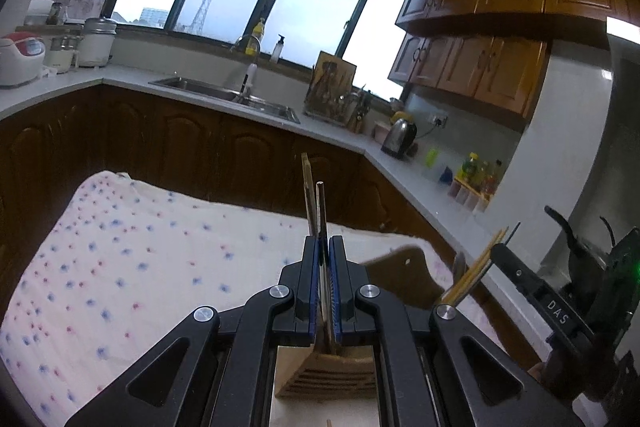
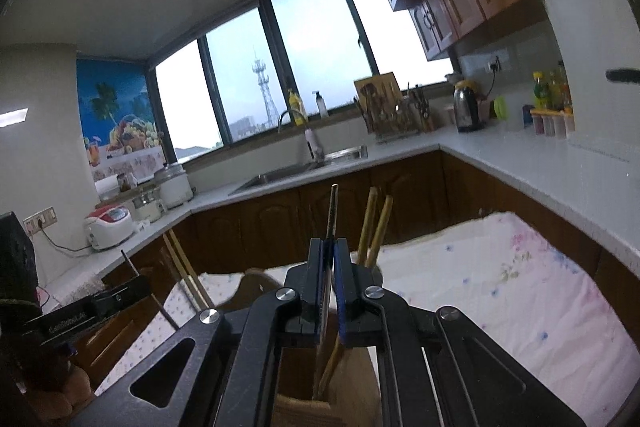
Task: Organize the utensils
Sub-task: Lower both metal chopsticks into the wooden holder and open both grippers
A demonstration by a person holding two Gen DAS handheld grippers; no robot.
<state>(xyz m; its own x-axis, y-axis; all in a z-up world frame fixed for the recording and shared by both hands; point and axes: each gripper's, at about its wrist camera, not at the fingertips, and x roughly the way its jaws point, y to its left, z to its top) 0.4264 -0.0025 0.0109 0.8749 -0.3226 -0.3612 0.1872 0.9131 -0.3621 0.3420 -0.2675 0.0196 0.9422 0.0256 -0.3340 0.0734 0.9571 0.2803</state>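
Wooden holder [image 1: 326,371] sits on the floral-cloth tabletop [image 1: 120,267] beneath both grippers. Left gripper [image 1: 325,255] is closed on a thin metal utensil [image 1: 321,211] standing upright over the holder. Right gripper [image 2: 329,259] is clamped on a dark chopstick [image 2: 332,211] beside bamboo chopsticks [image 2: 374,223].

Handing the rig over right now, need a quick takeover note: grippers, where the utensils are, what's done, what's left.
Left hand-held gripper: shut on a metal chopstick, held upright over the wooden holder; a wooden chopstick stands just behind it.
Right hand-held gripper: shut on a dark metal chopstick, also upright over the holder.
Already in the holder: two wooden chopsticks beside the right gripper, more at the far side.
The holder sits on the floral cloth.
Left: lower and release both gripped pieces into the holder. No other loose utensils are in view.
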